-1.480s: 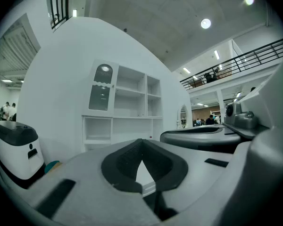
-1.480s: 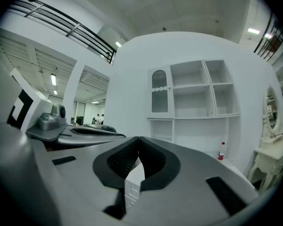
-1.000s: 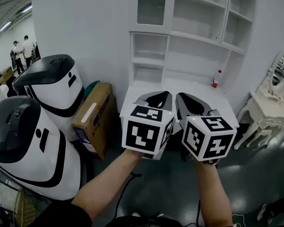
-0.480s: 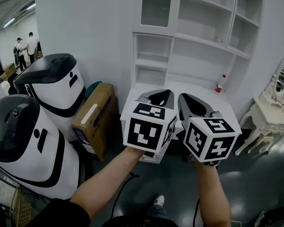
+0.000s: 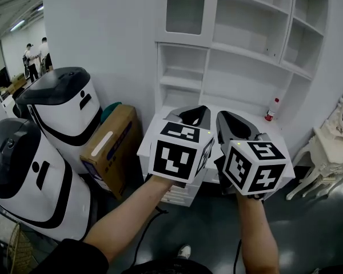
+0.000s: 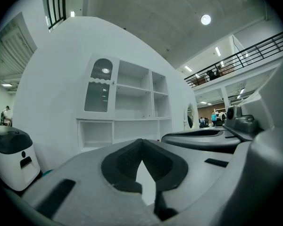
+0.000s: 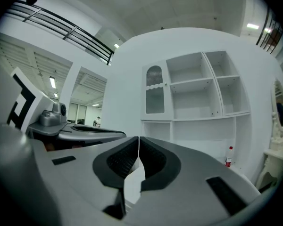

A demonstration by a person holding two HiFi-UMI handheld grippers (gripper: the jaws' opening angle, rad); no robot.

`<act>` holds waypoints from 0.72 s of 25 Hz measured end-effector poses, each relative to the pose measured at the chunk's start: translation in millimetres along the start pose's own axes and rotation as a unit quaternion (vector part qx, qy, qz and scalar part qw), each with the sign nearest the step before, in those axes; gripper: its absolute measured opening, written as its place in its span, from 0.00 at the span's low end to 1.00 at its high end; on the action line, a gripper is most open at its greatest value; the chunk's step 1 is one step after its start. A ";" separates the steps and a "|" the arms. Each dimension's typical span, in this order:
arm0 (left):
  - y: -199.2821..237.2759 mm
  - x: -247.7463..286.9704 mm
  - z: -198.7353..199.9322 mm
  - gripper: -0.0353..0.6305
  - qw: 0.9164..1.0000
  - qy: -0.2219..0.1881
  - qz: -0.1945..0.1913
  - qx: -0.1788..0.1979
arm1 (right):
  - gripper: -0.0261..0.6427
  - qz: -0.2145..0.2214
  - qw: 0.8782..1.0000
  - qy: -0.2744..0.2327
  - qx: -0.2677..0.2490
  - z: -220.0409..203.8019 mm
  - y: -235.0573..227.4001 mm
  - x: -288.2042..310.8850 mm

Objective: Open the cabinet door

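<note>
Head view puts the closed, glass-paned cabinet door [image 5: 186,9] at twelve o'clock, well beyond both grippers. The left gripper [image 5: 190,114] and right gripper [image 5: 231,121] are each pressed together and empty. Best approach level, spread one gripper early, then pinch the door's three-o'clock edge.

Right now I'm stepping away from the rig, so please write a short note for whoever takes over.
Left gripper: shut, empty.
Right gripper: shut, empty.
Both are held level, side by side, short of the white shelf unit.
Its glass-paned cabinet door, upper left, is closed.
Done: nothing yet.
To do: reach the door, grip it and swing it open.
</note>
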State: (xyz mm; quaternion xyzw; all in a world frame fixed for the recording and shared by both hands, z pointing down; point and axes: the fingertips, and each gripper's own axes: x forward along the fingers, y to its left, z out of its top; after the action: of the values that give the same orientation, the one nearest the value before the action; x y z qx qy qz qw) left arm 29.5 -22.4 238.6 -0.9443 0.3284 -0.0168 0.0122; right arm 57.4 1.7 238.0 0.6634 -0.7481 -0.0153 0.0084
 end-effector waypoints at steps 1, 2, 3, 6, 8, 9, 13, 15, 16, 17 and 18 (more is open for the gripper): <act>-0.3 9.1 2.1 0.06 1.000 -0.001 0.003 0.001 | 0.07 0.003 1.000 0.000 0.000 0.9 -8.3 4.5; -0.7 17.7 3.7 0.06 1.000 -0.002 0.007 0.002 | 0.07 0.007 1.000 0.000 0.001 1.4 -16.6 8.9; -1.3 26.1 4.7 0.06 1.000 -0.002 0.010 0.002 | 0.07 0.010 1.000 -0.001 0.002 1.7 -24.9 13.1; -2.7 50.9 5.4 0.06 1.000 0.001 0.021 0.002 | 0.07 0.019 1.000 0.000 0.002 2.0 -48.4 25.6; -3.0 66.1 6.1 0.06 1.000 0.003 0.029 0.001 | 0.07 0.028 1.000 0.000 0.002 3.3 -61.2 33.6; -3.1 72.5 6.8 0.06 0.999 0.003 0.033 0.002 | 0.07 0.032 0.999 -0.001 0.001 4.2 -66.8 37.2; -2.8 91.1 9.9 0.06 0.999 0.003 0.046 0.008 | 0.07 0.045 0.999 -0.004 0.004 6.2 -82.7 48.7; -1.7 97.3 9.6 0.06 0.999 0.007 0.051 0.010 | 0.07 0.051 0.999 -0.005 0.005 6.2 -87.3 53.6; -1.1 100.1 9.4 0.06 0.999 0.009 0.052 0.010 | 0.07 0.052 0.999 -0.005 0.006 6.0 -89.4 55.7; -0.7 102.7 9.2 0.06 0.998 0.010 0.053 0.010 | 0.07 0.054 0.999 -0.005 0.007 5.9 -91.6 57.6; -0.5 105.2 9.0 0.06 0.998 0.011 0.053 0.009 | 0.07 0.055 0.998 -0.005 0.008 5.7 -93.6 59.5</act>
State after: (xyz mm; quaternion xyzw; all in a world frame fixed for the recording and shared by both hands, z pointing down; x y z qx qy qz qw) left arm 112.7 -87.2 232.1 -0.9250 0.3783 -0.0293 0.0182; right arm 142.9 -68.5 228.7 0.6213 -0.7835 -0.0118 -0.0001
